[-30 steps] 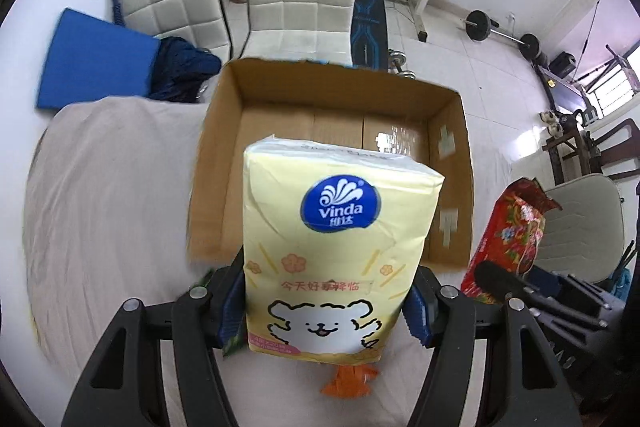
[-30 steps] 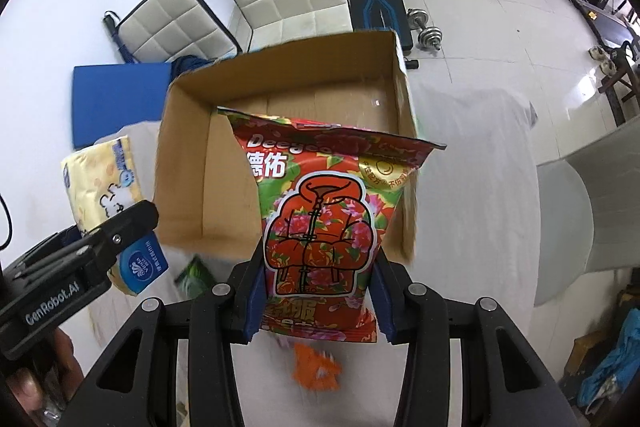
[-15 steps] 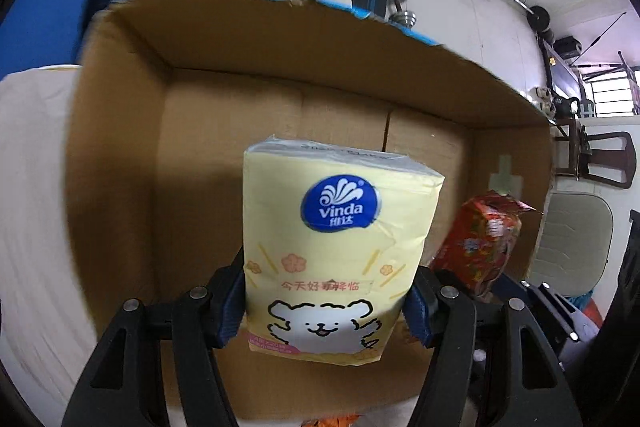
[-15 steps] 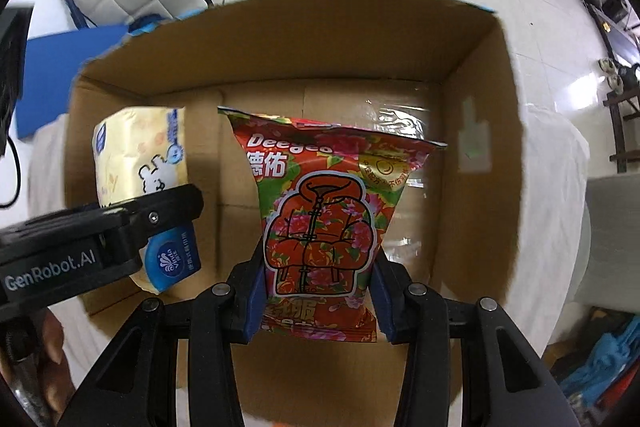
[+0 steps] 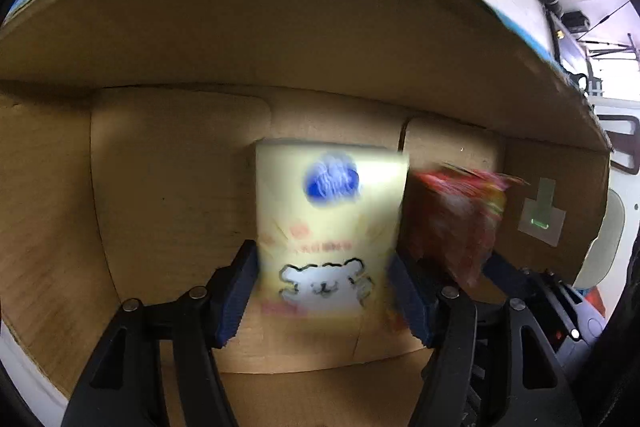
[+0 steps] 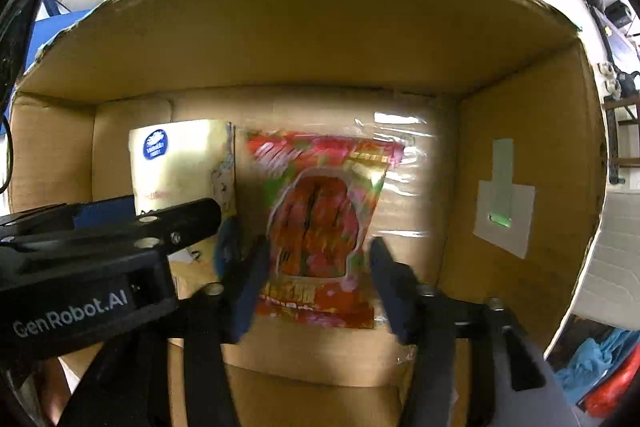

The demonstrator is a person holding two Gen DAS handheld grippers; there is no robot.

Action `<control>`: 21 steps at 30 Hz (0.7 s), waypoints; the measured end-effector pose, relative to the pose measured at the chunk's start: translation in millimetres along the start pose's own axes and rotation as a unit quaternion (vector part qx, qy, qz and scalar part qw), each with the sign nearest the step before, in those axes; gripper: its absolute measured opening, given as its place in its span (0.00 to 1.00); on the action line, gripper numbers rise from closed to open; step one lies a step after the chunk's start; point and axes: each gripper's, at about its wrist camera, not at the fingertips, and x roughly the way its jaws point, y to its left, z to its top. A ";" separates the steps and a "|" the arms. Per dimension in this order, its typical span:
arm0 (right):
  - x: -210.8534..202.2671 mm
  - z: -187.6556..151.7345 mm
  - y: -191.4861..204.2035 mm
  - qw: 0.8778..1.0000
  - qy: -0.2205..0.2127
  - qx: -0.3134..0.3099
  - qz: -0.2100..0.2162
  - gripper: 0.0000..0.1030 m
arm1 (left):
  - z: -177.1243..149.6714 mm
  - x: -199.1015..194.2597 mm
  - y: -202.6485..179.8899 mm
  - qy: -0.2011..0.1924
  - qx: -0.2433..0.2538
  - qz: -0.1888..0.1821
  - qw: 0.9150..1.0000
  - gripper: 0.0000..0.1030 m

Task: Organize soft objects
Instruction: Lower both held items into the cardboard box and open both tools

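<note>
The yellow tissue pack [image 5: 326, 231] is a soft, pale block with a round blue logo near its top and a white cartoon bear lower down; in the left wrist view it is blurred, so the small print cannot be read. It stands upright, long axis vertical, logo end up, printed face toward the camera. The left tongs [image 5: 324, 291] are closed on its lower part, one blue pad [image 5: 237, 293] pressed on each side.

Just beside it, on its right, is the red snack bag [image 6: 320, 223], glossy, with flowers and a red jacket picture and a crimped top edge. It is also upright, top edge up, front face to the camera, and blurred. The right tongs [image 6: 316, 287] are around its lower half; the left finger seems to touch the bag, but near the right finger a small gap shows, so I cannot tell if the grip is tight or loosening.

Both packs are inside the cardboard box [image 6: 320, 39], low near its floor and in front of the back wall, the tissues left of the snack bag. A pale tape patch [image 6: 504, 211] sits on the box's right wall.
</note>
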 end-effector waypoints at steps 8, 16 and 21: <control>-21.7 -14.7 1.3 1.000 -0.002 -0.001 -0.002 0.76 | -18.0 -35.8 -11.7 -0.039 0.022 0.030 0.999 0.75; -57.4 -76.9 18.1 1.000 -0.025 0.005 -0.002 1.00 | -75.1 -85.6 7.2 -0.100 0.028 0.064 0.993 0.95; -85.4 -102.2 17.8 0.998 -0.057 0.010 -0.020 1.00 | -103.2 -99.8 9.8 -0.139 0.030 0.090 0.986 0.95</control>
